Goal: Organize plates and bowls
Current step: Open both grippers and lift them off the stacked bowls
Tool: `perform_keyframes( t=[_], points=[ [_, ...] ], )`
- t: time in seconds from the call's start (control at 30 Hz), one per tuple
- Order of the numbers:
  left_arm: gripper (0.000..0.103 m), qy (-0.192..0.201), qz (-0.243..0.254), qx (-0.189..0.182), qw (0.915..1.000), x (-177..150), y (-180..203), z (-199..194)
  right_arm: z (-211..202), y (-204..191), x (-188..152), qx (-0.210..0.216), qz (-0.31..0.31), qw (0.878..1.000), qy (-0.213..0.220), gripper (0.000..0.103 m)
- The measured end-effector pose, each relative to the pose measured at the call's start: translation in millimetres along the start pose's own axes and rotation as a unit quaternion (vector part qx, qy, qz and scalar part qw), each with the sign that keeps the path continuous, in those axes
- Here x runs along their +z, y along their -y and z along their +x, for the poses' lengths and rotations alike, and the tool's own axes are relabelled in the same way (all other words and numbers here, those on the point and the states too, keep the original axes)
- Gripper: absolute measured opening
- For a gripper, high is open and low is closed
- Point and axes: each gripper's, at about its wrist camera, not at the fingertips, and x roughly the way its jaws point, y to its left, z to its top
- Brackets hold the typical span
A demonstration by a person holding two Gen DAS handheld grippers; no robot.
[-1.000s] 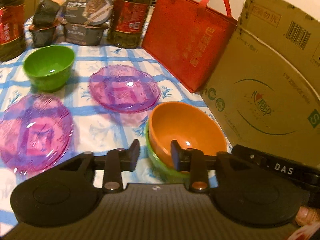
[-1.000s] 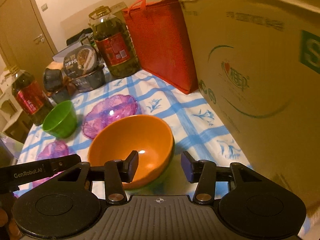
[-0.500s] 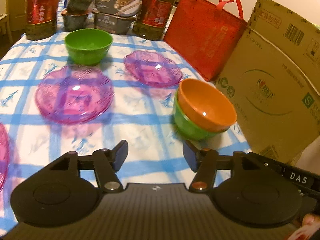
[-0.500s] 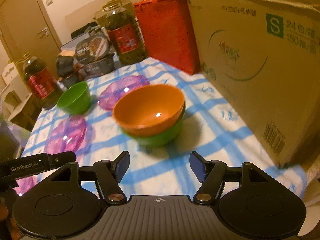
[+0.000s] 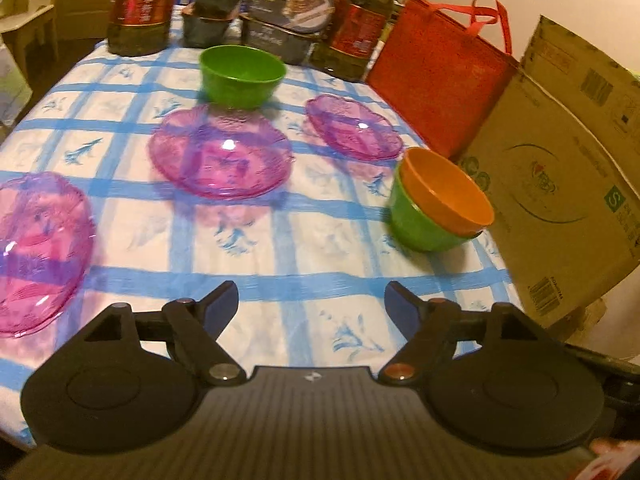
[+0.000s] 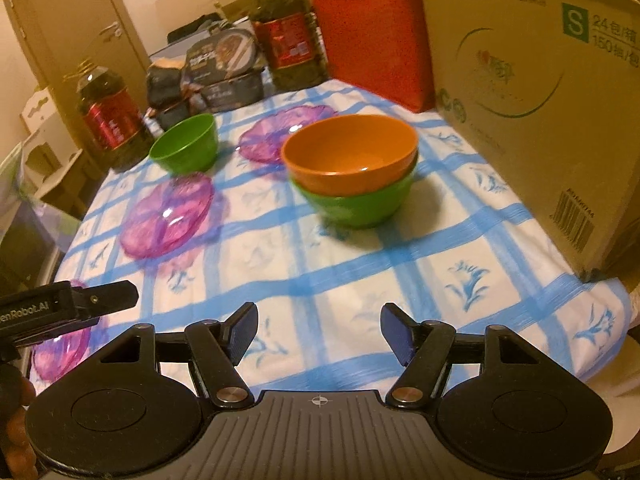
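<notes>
On the tabletop (image 6: 360, 264) one bowl (image 6: 348, 152) sits nested in another bowl (image 6: 360, 208), just beside the cardboard box (image 6: 540, 100) on my right. Left of them lie two plates (image 6: 168, 216) (image 6: 280, 132); a lone bowl (image 6: 186, 144) stands behind, bottles (image 6: 108, 120) and bag (image 6: 372, 32) at the back edge.

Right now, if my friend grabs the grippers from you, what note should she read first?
Left gripper: jaws opening, nothing between them.
Right gripper: open, empty.
Done: orange bowl sits nested in a green bowl beside the cardboard box.
Left: the other green bowl stands alone at the far end; three purple plates lie apart, near-left, middle and far. Stack them, probably bowl first.
</notes>
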Motion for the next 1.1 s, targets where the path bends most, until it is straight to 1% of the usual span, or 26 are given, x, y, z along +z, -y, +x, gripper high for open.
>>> perform_keyframes(
  t=[0.27, 0.53, 0.8, 0.93, 1.1],
  points=[
    [0.078, 0.006, -0.007, 0.032, 0.9995, -11, -19, -14, 8, -21, -8, 0.010, -0.019, 1.000, -0.014, 0.068],
    [0.078, 0.006, -0.022, 0.039, 0.9990, -17, -31, -18, 14, -32, -10, 0.018, -0.026, 0.999, -0.020, 0.068],
    [0.078, 0.009, -0.030, 0.039, 0.9987, -14, -36, -18, 19, -36, -9, 0.020, -0.026, 0.999, -0.023, 0.068],
    [0.079, 0.010, -0.028, 0.032, 0.9991, -4, -38, -14, 24, -38, -5, 0.017, -0.025, 0.999, -0.023, 0.068],
    [0.079, 0.023, -0.023, 0.032, 0.9990, 25, -46, -9, 31, -44, 18, 0.019, -0.024, 0.999, -0.013, 0.068]
  ],
)
